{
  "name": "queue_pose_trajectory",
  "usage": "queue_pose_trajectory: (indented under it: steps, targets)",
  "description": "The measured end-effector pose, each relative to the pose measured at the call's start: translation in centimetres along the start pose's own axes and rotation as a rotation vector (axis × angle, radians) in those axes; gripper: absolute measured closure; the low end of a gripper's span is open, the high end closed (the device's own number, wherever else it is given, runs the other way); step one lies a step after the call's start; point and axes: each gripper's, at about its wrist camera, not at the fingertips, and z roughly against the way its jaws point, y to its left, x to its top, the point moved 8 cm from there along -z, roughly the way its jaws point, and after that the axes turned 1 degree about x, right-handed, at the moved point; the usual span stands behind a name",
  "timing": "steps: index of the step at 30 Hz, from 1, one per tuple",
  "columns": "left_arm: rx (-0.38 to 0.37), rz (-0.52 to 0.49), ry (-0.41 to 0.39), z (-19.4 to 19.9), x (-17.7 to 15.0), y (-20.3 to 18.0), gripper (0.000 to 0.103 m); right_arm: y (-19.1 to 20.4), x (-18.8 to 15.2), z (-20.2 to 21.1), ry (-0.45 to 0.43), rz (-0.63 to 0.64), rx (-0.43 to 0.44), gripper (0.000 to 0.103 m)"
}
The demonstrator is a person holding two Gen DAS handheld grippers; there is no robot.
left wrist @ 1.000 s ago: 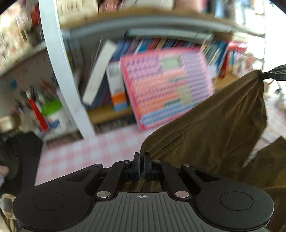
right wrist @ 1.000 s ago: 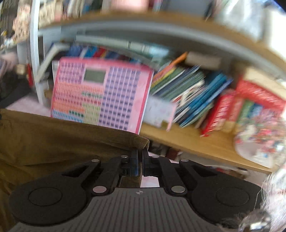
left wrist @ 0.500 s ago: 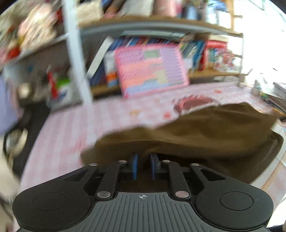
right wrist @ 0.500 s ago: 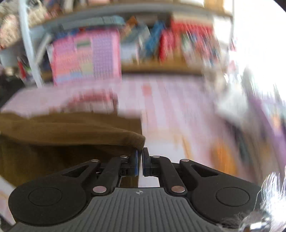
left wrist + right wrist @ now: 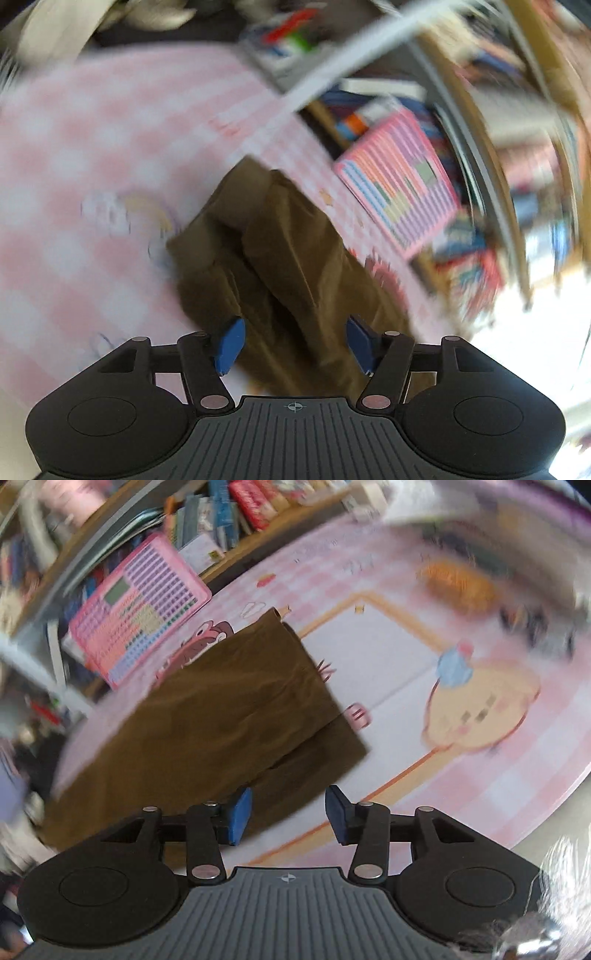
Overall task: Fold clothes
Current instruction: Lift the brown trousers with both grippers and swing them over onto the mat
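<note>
Both grippers have let go of the brown garment (image 5: 207,716) they pinched a second ago, when it hung in front of the bookshelf; it now lies folded on the pink checked tablecloth (image 5: 480,790). Seen from the right wrist, the cloth spreads flat with one layer over another, its far corner pointing toward the shelf and its near right corner reaching a white panel with an orange border. The right gripper (image 5: 289,819) hovers at the garment's near edge, its blue pads (image 5: 240,818) spread and opening, nothing pressed between them. From the left wrist the view is blurred; the left gripper (image 5: 293,345) stands over the garment (image 5: 280,258), its pads (image 5: 229,345) parted wider and still opening, with cloth showing in the gap below but not gripped. A pink keyboard toy (image 5: 138,603) leans against the bookshelf (image 5: 236,506) at the far side of the table, apart from the garment.
</note>
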Motion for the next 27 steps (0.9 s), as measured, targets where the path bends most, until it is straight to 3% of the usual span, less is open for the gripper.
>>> queue_pose_trajectory:
  steps: [3, 7, 14, 15, 17, 18, 20, 22, 27]
  targets:
    - [-0.037, 0.193, 0.013, -2.2, 0.7, 0.8, 0.037, -0.9, 0.6, -0.7, 0.002, -0.206, 0.049, 0.057]
    - [-0.002, 0.276, 0.0, -4.4, 1.5, 1.5, 0.036, -2.3, 1.3, -1.8, -0.001, -0.429, 0.097, 0.057]
    - [0.02, 0.334, -0.029, -5.7, 2.9, 1.8, 0.041, -3.2, 3.0, -3.4, -0.007, -0.495, 0.09, 0.059]
    - [0.033, 0.329, -0.027, -5.8, 3.0, 1.8, 0.043, -3.3, 3.4, -3.6, -0.007, -0.5, 0.093, 0.062]
    - [0.087, 0.304, -0.015, -6.0, 3.2, 1.8, 0.072, -3.4, 3.9, -4.2, 0.005, -0.504, 0.089, 0.07]
    - [0.111, 0.296, -0.008, -6.1, 3.3, 1.8, 0.077, -3.4, 4.1, -4.6, 0.02, -0.504, 0.083, 0.085]
    - [0.138, 0.278, -0.003, -6.1, 3.7, 1.5, 0.097, -3.5, 4.3, -5.2, 0.044, -0.495, 0.056, 0.098]
    - [0.138, 0.241, -0.011, -5.8, 4.4, 0.2, 0.099, -2.1, 5.8, -4.8, 0.023, -0.457, 0.08, 0.1]
    - [-0.059, 0.14, -0.078, -4.9, 9.1, -7.4, 0.099, 4.2, 12.6, -2.7, -0.098, -0.289, 0.207, 0.1]
